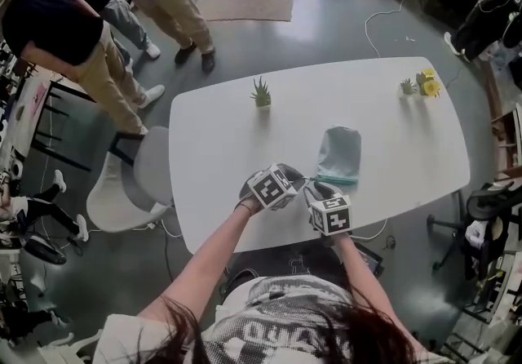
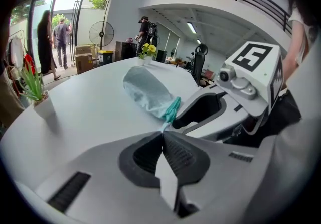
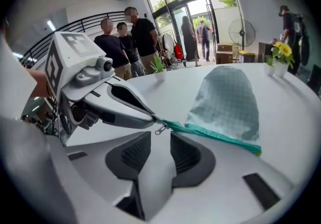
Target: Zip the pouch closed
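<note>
At the upper left of my head view stand several people [image 1: 77, 24], and below them a pale chair [image 1: 134, 183] sits against the left edge of the white table [image 1: 220, 150]. A small succulent [image 1: 261, 93] stands on the table near its far edge, left of centre.

Low in the middle of that view I have the left gripper [image 1: 300, 182] reaching in from the left. In its own view the jaws are pressed together, and a thin end of the teal zipper tape [image 2: 172, 109] is pinched at their tips. My right gripper view confirms this: the left gripper's jaws clamp the tape's left end, lifted a little off the table.

Just to the right, the right gripper [image 3: 159, 137] has its jaws parted with nothing pressed between the pads. The small metal zipper pull [image 3: 160, 129] hangs just ahead of the gap, at the left end of the tape.

The pouch [image 1: 339, 154], pale blue-green, lies flat on the table right of centre, just beyond both grippers. Its rounded end points away from me and its zipper edge faces me. Farther right, near the table's upper right corner, stand yellow flowers [image 1: 426, 83].
</note>
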`<action>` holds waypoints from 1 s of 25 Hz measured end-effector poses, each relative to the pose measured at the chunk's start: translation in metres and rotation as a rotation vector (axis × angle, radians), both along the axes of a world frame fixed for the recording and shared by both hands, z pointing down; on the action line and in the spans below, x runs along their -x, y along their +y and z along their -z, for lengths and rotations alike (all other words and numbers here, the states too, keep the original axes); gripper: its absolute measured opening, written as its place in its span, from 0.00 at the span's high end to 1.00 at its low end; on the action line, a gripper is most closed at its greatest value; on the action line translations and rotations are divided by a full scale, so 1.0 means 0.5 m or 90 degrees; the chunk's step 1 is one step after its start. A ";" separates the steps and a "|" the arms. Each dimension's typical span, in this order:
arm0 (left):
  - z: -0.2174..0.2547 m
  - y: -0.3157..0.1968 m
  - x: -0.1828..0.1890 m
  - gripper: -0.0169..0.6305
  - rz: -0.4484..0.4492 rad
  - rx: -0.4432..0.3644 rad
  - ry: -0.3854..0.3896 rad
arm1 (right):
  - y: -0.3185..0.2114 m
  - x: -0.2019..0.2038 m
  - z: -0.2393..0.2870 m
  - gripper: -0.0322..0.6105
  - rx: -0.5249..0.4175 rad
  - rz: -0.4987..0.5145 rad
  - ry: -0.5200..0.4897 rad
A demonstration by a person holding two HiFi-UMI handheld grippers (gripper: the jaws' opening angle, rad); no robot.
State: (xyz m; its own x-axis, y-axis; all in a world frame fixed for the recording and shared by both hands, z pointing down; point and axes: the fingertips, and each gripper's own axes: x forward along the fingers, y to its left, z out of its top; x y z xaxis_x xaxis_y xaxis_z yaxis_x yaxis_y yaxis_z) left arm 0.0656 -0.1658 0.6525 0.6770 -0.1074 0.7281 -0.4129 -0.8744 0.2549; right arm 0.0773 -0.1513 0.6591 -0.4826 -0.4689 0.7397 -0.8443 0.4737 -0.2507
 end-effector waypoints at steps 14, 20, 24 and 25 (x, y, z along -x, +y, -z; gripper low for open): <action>-0.007 0.024 0.002 0.95 -0.001 0.000 0.000 | 0.007 -0.002 -0.022 0.94 0.019 -0.042 -0.003; -0.012 0.028 0.003 0.95 -0.019 0.004 0.002 | 0.013 -0.018 -0.023 0.95 0.019 -0.033 -0.002; -0.014 0.022 0.002 0.95 -0.025 0.002 0.007 | 0.008 -0.028 -0.022 0.95 0.021 -0.026 -0.001; -0.014 0.020 0.003 0.95 -0.026 0.002 0.007 | 0.007 -0.030 -0.022 0.94 0.024 -0.028 -0.003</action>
State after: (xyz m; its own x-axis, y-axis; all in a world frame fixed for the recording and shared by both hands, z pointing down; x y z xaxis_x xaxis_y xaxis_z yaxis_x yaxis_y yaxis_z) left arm 0.0642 -0.1559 0.6594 0.6886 -0.0781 0.7210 -0.3747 -0.8895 0.2615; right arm 0.0925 -0.1479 0.6699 -0.4660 -0.4614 0.7549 -0.8626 0.4266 -0.2717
